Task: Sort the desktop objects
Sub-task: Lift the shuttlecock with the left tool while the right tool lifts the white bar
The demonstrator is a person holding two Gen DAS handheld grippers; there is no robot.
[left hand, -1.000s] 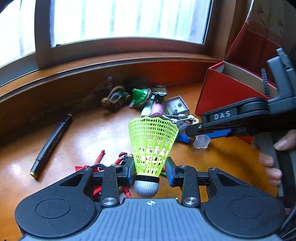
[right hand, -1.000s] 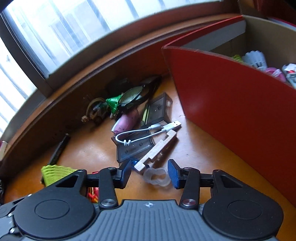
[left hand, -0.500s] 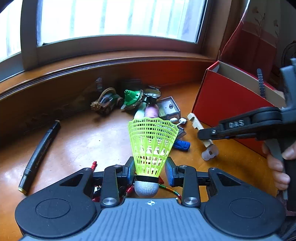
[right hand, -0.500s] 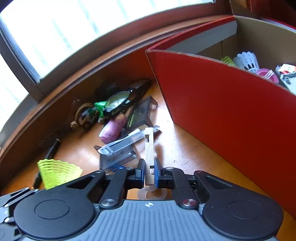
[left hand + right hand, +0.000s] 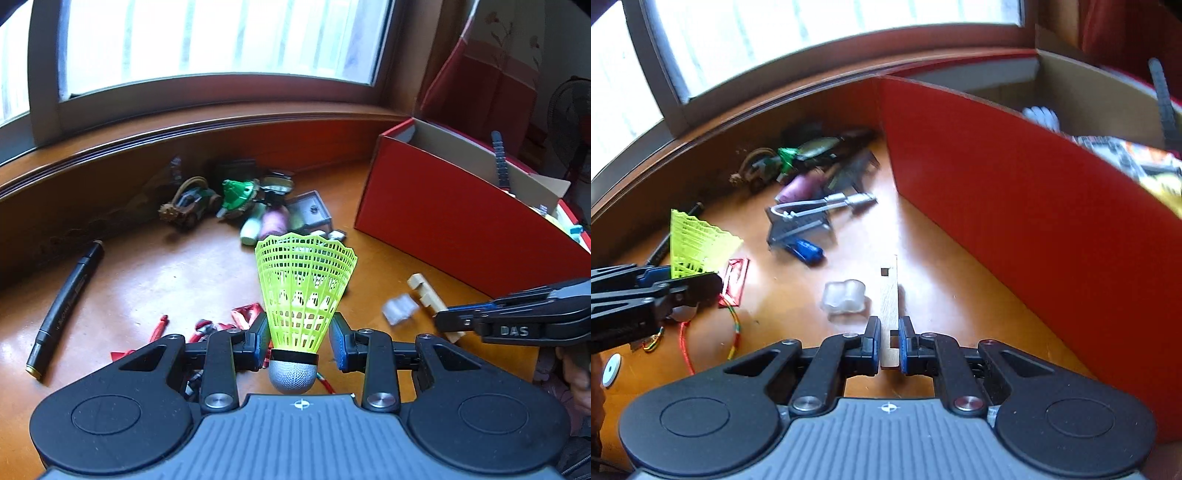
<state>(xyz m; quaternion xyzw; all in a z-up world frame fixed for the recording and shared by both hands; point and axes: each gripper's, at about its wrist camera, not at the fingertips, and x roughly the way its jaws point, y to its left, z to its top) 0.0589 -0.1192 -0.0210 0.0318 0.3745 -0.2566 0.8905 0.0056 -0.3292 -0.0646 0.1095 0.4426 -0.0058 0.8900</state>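
the notched wooden strip (image 5: pixel 889 295) sits clamped at its near end between the closed right tongs (image 5: pixel 889 341), its length running forward over the table (image 5: pixel 960 295) toward the red box (image 5: pixel 1015 206); a second ago those tongs stood open around it and a half second ago they had just closed, so the grasp is made and the strip now looks raised and swung nearer the box, which suggests the next step is carrying it over the box wall, where other sorted things already lie. the small clear plastic piece (image 5: pixel 844 296) lies just beside the strip on the left, left behind on the table. the left tongs (image 5: pixel 298 341) are partly closed on the yellow-green shuttlecock (image 5: pixel 304 295), gripping the bottom of its skirt just above the grey cork, with the skirt pointing forward; that hold is unchanged over the last second, though the view has shifted so the box now shows more fully. both hands therefore carry one item each. farther out, the black marker (image 5: pixel 66 310) lies at the left, red scraps and string (image 5: pixel 733 280) near the left tongs, and the cluster of toy car (image 5: pixel 190 206), green top (image 5: pixel 236 195), pink cylinder (image 5: pixel 801 186), usb cable (image 5: pixel 827 203) and blue item (image 5: pixel 805 251) remains unsorted by the window ledge.
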